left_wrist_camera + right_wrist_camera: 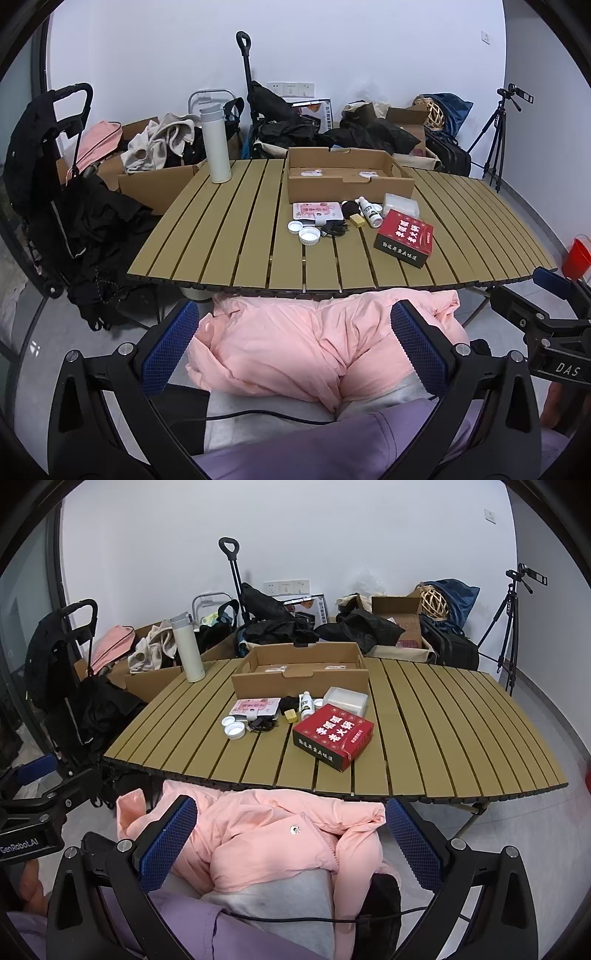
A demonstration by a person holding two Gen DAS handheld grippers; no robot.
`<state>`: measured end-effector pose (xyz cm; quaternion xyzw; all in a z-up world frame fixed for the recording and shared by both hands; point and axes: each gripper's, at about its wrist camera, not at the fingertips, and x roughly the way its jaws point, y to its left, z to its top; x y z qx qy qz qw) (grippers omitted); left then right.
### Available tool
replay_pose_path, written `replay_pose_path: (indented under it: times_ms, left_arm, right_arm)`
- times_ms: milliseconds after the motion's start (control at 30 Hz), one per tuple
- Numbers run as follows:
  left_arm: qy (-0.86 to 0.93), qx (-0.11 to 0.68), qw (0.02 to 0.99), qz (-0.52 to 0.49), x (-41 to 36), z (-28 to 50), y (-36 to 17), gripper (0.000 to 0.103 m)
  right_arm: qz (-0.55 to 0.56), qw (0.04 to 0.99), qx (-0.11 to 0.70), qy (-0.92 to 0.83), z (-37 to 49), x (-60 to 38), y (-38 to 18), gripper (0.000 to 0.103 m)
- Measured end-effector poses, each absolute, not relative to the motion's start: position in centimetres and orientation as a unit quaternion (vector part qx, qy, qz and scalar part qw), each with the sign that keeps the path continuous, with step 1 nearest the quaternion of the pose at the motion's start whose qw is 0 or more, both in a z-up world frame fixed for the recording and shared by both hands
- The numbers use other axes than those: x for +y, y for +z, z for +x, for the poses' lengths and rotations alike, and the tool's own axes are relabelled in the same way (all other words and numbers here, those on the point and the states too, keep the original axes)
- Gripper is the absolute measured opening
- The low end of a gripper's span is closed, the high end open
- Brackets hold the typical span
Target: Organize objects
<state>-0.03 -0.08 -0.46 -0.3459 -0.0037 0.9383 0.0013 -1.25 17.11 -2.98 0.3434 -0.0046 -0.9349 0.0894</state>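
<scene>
On the slatted table (240,236) (443,720) stands an open cardboard box (347,173) (301,672). In front of it lie a red carton (404,236) (332,734), a clear plastic case (400,204) (347,699), a small white bottle (370,211) (306,705), a yellow block (356,220) (290,715), a pink packet (316,211) (255,706), two white lids (304,232) (232,728) and a black cable bundle (333,229) (263,723). My left gripper (295,350) and right gripper (291,845) hang open over a lap, short of the table's near edge, with nothing between their fingers.
A white thermos (215,142) (187,648) stands at the table's far left. A pink jacket (314,339) (266,842) lies on the person's lap. Behind the table are boxes, clothes, bags, a trolley (245,85) and a tripod (496,140). A red bucket (576,256) sits on the floor, right.
</scene>
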Motion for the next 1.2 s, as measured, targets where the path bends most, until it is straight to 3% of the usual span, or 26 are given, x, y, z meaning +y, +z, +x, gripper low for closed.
replay_pose_path:
  times_ms: [1200]
  left_arm:
    - [0.936,-0.004,-0.003,-0.351,-0.16,0.02,-0.47,0.103]
  right_arm:
    - [0.340,0.107,-0.011,-0.934,-0.97,17.03,-2.89,0.103]
